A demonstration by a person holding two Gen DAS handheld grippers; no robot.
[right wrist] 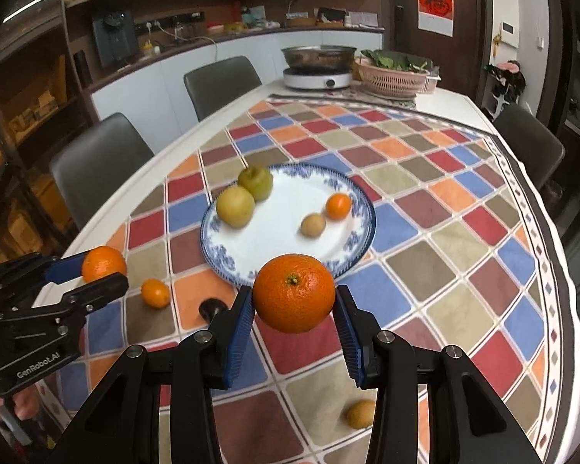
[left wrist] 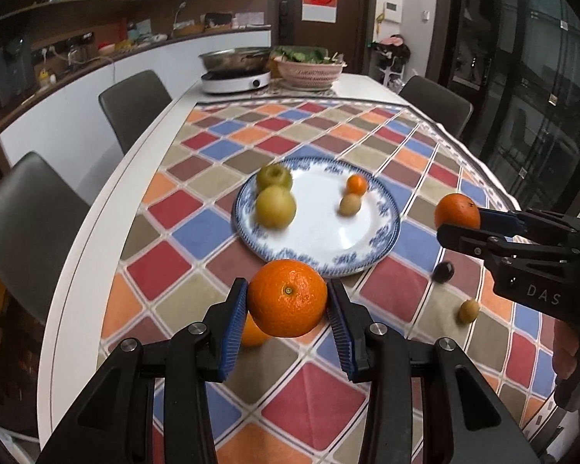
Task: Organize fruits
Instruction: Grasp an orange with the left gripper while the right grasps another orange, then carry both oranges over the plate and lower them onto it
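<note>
A round, dimpled orange [left wrist: 287,297] is clamped between the ribbed blue pads of the left gripper [left wrist: 288,301], and a second orange [right wrist: 294,293] is pinched the same way in the right gripper [right wrist: 294,297], both fruits held clear above the chequered cloth of the tabletop [right wrist: 464,255]. Both grippers are tilted steeply downward near the tabletop's near edge. A glossy blue-rimmed plate [left wrist: 382,239] lies toward the tabletop's middle, bearing two smooth yellow-green fruits [left wrist: 275,206], a small orange and a small brownish fruit.
</note>
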